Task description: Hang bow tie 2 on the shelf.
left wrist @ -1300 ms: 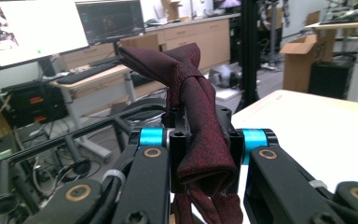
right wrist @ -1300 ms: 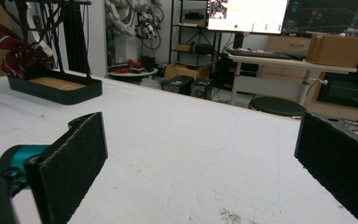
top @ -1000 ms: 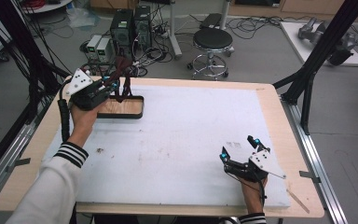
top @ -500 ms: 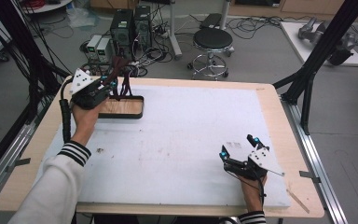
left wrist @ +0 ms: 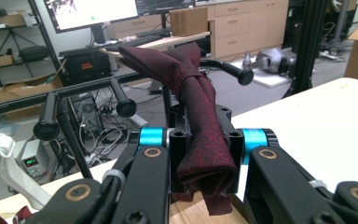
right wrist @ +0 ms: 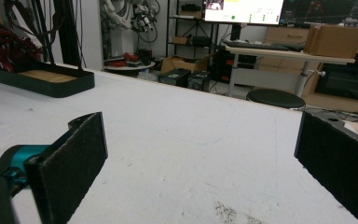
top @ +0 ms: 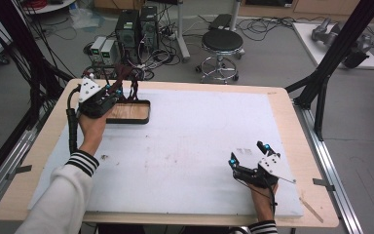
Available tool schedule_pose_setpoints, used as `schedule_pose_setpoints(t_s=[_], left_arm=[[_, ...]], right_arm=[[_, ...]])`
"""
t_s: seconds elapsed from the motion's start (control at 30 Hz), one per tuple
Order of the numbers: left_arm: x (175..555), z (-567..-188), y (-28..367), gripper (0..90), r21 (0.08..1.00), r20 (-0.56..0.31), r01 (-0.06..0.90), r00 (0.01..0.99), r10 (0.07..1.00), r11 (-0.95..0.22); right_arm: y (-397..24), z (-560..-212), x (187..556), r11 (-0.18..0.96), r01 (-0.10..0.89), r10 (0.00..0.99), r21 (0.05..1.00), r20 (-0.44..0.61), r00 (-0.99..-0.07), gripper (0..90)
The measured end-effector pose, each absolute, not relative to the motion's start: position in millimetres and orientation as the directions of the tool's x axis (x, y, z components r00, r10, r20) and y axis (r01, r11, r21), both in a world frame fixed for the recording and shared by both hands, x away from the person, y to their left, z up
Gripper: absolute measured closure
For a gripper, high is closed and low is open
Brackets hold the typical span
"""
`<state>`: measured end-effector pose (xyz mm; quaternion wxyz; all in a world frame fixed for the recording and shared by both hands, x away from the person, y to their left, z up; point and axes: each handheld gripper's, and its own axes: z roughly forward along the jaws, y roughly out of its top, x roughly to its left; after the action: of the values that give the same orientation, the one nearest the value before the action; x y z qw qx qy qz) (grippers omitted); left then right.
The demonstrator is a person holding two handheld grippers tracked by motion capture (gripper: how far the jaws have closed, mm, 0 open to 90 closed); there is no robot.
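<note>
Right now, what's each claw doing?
Left claw: closed on the dark red tie, by the rack.
Right claw: open, holding nothing, low over the white table.

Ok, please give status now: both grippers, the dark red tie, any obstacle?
Left gripper shut on dark red tie, at the rack. Right gripper open, holding nothing, low over the white mat. No obstacle seen.

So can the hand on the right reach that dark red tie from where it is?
Probably not without moving. The right gripper sits open at the near right corner, while the tie is across the table, clamped in the left gripper.
</note>
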<state>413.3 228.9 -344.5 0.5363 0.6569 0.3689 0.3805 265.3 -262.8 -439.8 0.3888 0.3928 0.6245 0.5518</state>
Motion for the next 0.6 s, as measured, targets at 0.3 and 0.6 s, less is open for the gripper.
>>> schedule_pose_setpoints(t_s=[0.3,0.6], left_arm=[[416,-352,228,78.4,0.983,0.098,0.101,0.401,0.911,-0.150],[418,-359,228,78.7,0.975,0.121,0.125,0.383,0.916,-0.182]], right_arm=[[-263,-443,266,0.084,0.064,0.920,0.994,-0.053,-0.389,1.5],[-262,-446,266,0.086,0.072,0.919,0.994,-0.051,-0.390,1.5]])
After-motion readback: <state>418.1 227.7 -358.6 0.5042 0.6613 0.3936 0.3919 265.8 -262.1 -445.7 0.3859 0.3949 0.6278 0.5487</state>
